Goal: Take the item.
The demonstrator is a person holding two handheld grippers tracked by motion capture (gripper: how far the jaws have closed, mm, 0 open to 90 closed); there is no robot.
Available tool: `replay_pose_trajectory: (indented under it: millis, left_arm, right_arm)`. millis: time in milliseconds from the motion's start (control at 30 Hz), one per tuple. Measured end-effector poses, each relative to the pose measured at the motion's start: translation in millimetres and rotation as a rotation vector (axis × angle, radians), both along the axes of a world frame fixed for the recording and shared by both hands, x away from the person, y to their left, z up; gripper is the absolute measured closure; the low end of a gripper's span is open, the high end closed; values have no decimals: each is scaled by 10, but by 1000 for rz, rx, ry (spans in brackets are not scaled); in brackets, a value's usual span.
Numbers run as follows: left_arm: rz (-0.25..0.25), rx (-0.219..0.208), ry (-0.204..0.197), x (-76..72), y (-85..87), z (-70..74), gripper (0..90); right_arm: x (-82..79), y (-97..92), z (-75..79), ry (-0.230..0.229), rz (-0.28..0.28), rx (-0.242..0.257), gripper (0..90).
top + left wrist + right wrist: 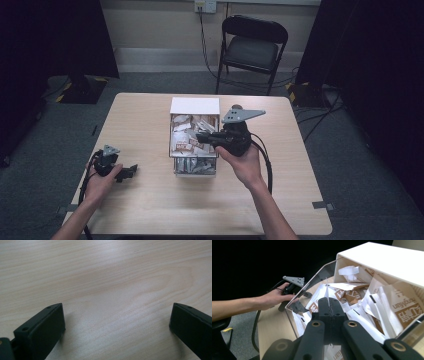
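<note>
I see a light wooden table [150, 210] carrying everything, with a black folding chair [252, 47] on the grey floor beyond its far edge. Near the table's middle stands a clear-walled box [195, 106] with a white top at its far end, open toward me and heaped with brown-and-white paper sachets [187, 140]. The right gripper [202, 136], held in the right hand [245, 165], reaches over the box from its right side, grey three-cornered plate on top, tips above the sachet pile. In the right gripper view its jaws are pressed together, and a thin white edge of one sachet [327, 291] stands up from between the tips, so I log the jaws as clamped on that sachet, which sits at the top of the heap inside the box. The left gripper [131, 171] lies low on the table near the left front corner, well apart from the box, the left hand [102, 180] on it. In the left gripper view its jaws stand wide apart over bare wood, nothing between them.
</note>
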State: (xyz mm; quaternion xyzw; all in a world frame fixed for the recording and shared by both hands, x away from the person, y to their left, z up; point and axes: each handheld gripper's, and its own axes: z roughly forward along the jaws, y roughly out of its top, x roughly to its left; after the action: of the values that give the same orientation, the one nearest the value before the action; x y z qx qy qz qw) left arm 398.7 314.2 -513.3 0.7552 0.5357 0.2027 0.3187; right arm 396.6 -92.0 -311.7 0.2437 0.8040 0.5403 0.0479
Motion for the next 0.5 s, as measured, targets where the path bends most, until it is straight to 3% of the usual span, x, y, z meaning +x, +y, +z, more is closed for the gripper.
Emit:
replay_pose_trajectory:
  millis: [500]
  left_arm:
    - [-2,2,1,0,2,1,0]
  right_arm:
    - [-42,-146,105,-33,-24,32,900]
